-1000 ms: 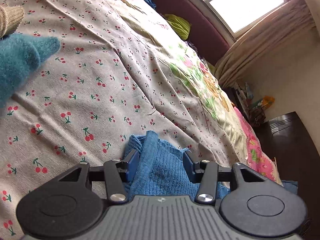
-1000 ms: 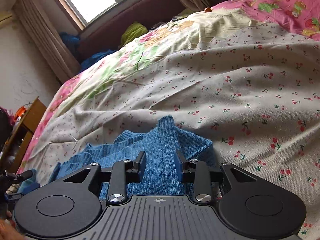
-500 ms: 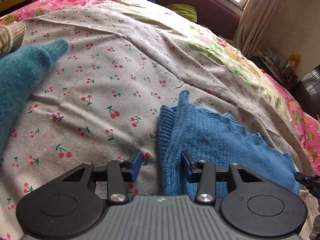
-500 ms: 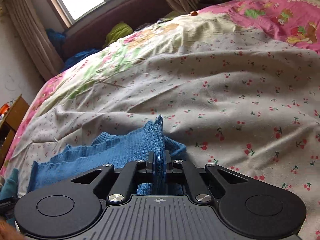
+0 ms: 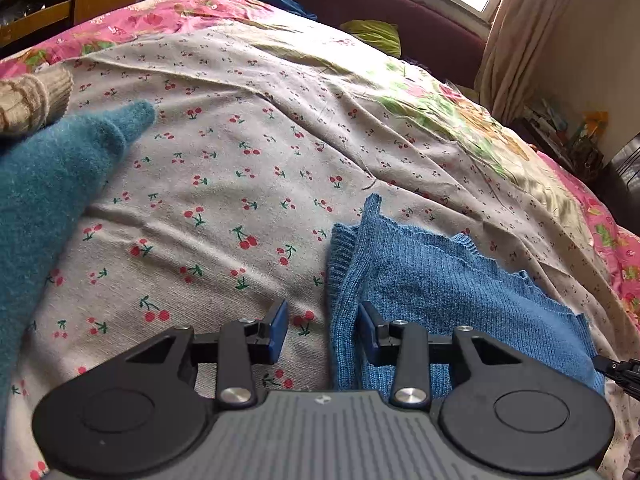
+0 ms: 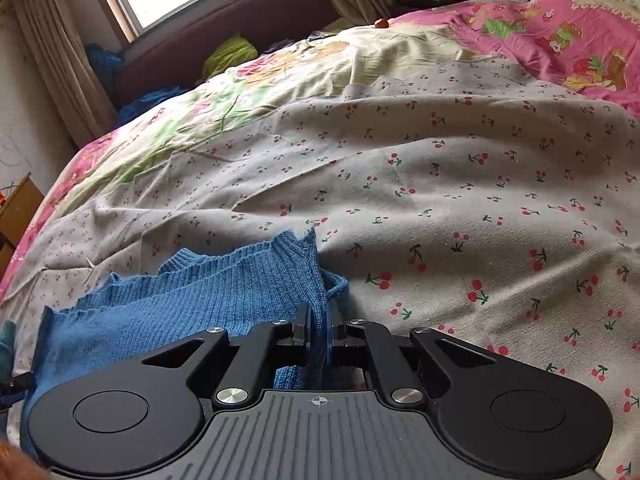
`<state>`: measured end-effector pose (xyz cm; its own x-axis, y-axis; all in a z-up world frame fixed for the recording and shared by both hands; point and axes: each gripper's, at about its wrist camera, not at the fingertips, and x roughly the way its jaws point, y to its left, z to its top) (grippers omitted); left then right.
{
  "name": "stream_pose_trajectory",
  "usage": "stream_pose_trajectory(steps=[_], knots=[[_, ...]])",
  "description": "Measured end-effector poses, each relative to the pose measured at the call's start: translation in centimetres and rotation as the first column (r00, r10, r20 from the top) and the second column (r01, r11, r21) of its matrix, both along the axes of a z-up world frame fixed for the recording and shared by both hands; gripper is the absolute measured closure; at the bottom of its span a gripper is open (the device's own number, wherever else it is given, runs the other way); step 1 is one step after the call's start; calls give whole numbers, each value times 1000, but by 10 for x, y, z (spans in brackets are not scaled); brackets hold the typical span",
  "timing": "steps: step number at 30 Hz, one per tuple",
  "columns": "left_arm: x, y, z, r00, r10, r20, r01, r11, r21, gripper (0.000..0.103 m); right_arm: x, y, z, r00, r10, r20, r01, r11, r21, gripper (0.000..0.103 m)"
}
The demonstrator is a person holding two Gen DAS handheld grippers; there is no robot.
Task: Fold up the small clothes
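Observation:
A blue ribbed knit garment (image 5: 440, 276) lies on the cherry-print bedsheet (image 5: 224, 184). In the left wrist view my left gripper (image 5: 322, 330) is open, with the garment's folded left edge lying just inside its right finger. In the right wrist view my right gripper (image 6: 318, 330) is shut on a raised ridge of the same blue garment (image 6: 168, 304), pinching its right-hand edge just above the sheet (image 6: 460, 200).
A teal fuzzy garment (image 5: 44, 208) and a beige ribbed knit (image 5: 30, 100) lie at the left of the left wrist view. A pink floral quilt (image 6: 560, 40) borders the sheet. A maroon headboard (image 5: 400, 12), window and curtains stand beyond.
My right gripper closed on the blue garment's edge. My left gripper released the garment and moved left, so only the fabric's edge lies between its open fingers.

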<state>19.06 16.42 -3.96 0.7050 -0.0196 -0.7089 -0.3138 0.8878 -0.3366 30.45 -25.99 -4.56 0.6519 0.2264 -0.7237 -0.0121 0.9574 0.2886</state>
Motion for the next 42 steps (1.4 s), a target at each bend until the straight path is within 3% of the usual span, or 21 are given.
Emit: stream_pose_trajectory(steps=[5,9,13,15,18,21,25,29,33,37,42], knots=[[-6,-17,18,994,-39,103,33,998,60,54,-7,1,-6,1000,-14,-11,14,1000,-12,98],[13,-36,16,991,-75,115,61,991,116,54,-6,8,-1,1000,-5,11,6,999,-38,97],[27,-35,-6,999,-11,33,5,984,176,57,-5,0,-10,1000,-19,-2,19,998,-52,98],[22,-24,-21,1000,13,-5,-12,988,156,58,-5,-5,-16,1000,-26,-8,26,999,-45,98],[9,-19,-23,1000,11,14,-13,988,152,58,-4,-6,-19,999,-28,-16,27,999,-27,97],[4,-19,-17,1000,29,9,-30,987,159,57,-7,-7,-10,999,-50,-2,50,999,3,88],[-10,-16,-7,997,66,29,-69,991,117,58,-28,-7,14,997,-53,63,52,999,15,88],[-32,-24,1,995,69,75,-79,988,136,58,-53,10,33,990,36,135,-34,999,-23,88],[-40,-34,-8,998,47,47,-53,988,146,58,-66,34,23,987,127,103,-125,992,-23,88],[-41,-31,-28,998,59,-16,-56,988,142,53,-73,41,-8,990,140,30,-136,986,-96,91],[-46,-29,-20,999,47,9,-48,992,115,54,-83,28,9,990,123,73,-119,992,-47,90]])
